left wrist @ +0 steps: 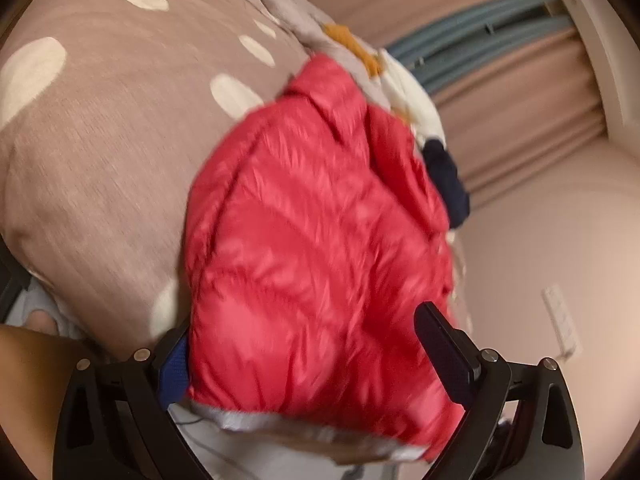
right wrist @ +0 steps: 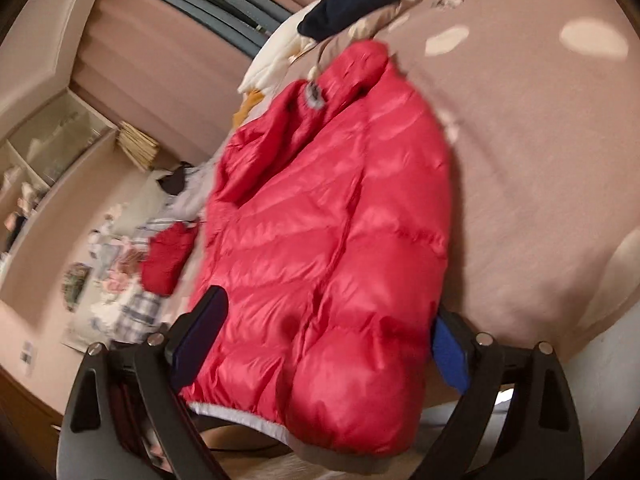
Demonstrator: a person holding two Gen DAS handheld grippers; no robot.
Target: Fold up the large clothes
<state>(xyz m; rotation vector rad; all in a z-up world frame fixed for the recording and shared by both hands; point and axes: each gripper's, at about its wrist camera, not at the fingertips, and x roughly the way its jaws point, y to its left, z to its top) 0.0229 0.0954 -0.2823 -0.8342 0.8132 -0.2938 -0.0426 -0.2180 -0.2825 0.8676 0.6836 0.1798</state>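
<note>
The red jacket (left wrist: 320,248) lies on the bed (left wrist: 100,152), on a brown cover with pale spots. In both views its hem sits at the bottom of the frame, between the fingers, and its collar points to the upper middle, so its long axis runs straight away from each gripper.

The left gripper (left wrist: 320,360) and the right gripper (right wrist: 320,340) each stand spread wide, with the hem bulging between the pads. Blur makes it hard to say whether any pad touches the fabric, but neither looks clenched on it. Both hands seem about equally near the hem, so a fold from hem toward collar would likely suit both.

The right view shows the whole jacket, with its collar and zip line, a second red garment (right wrist: 168,260) at the middle left and shelves (right wrist: 52,148) beyond. The left view shows curtains (left wrist: 500,92) at the upper right, and a dark garment (left wrist: 446,176) just beside the jacket's right edge.
</note>
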